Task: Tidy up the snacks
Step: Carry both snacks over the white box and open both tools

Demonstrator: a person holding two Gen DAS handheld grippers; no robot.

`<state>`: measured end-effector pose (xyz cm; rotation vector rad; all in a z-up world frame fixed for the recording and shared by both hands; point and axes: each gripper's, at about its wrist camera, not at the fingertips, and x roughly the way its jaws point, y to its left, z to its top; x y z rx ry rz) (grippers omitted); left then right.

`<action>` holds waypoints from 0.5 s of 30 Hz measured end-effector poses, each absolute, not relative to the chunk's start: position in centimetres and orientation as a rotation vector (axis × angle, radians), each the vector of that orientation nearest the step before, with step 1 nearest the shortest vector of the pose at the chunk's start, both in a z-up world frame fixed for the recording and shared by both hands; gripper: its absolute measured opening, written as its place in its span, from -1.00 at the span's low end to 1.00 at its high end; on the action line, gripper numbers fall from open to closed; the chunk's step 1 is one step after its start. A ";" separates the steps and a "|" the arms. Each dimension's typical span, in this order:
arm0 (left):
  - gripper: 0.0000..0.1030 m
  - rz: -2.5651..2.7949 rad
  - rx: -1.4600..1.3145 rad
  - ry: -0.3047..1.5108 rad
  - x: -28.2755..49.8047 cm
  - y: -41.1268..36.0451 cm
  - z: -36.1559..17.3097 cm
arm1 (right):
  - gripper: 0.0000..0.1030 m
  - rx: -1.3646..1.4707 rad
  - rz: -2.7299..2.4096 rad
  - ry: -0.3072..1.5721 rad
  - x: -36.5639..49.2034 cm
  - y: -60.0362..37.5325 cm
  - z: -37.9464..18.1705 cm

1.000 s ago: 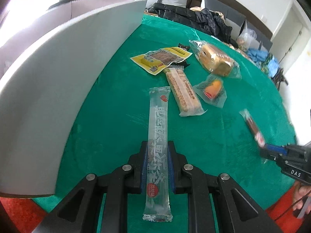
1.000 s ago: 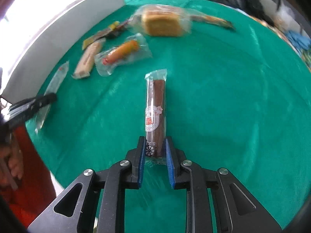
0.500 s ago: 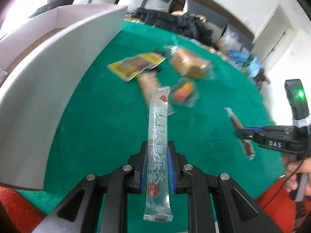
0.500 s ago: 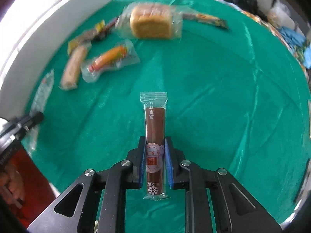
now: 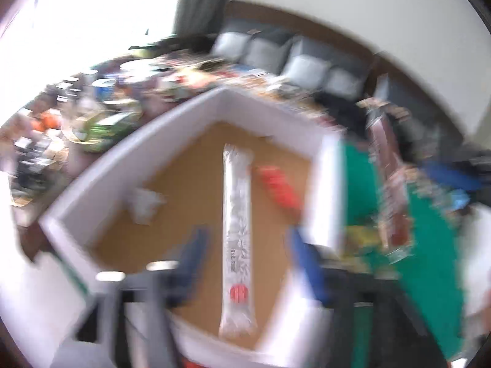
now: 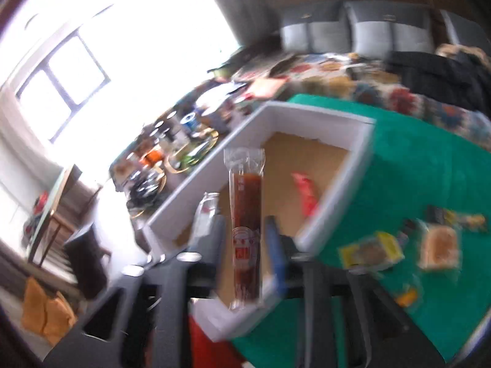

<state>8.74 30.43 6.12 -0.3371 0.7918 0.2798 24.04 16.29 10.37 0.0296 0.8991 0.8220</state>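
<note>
White, straight-walled box (image 5: pixel 196 113) with a brown cardboard floor, standing on green cloth (image 6: pixel 429 165). Left gripper (image 5: pixel 242 263): jaws opening, clear of the long silvery sachet (image 5: pixel 237 239) lying lengthwise between them, above the box. Right gripper (image 6: pixel 245 245): jaws opening around the brown stick (image 6: pixel 247 233), which points away over the box.

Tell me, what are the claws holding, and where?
Nothing: both jaws are opening. White stick pack sits loose in the left gripper, brown sausage pack in the right gripper.
</note>
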 end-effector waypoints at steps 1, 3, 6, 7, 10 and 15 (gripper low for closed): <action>0.49 0.317 -0.324 0.784 8.2 31.1 6.2 | 0.12 0.019 0.807 0.883 23.7 16.7 10.4; 0.53 0.347 -0.337 0.756 6.2 32.3 6.1 | 0.19 0.007 0.799 0.835 23.4 15.9 10.1; 0.56 0.322 -0.389 0.729 3.5 31.5 5.5 | 0.38 -0.043 0.724 0.817 22.9 12.3 7.4; 0.56 0.289 -0.387 0.730 3.2 30.4 5.3 | 0.38 -0.085 0.668 0.824 22.5 9.9 5.1; 0.57 0.163 -0.345 0.727 2.2 25.3 5.1 | 0.38 -0.204 0.483 0.850 22.5 2.3 -1.8; 0.87 -0.098 -0.210 0.773 3.6 13.4 3.8 | 0.38 -0.236 0.238 0.921 21.0 -10.0 -8.4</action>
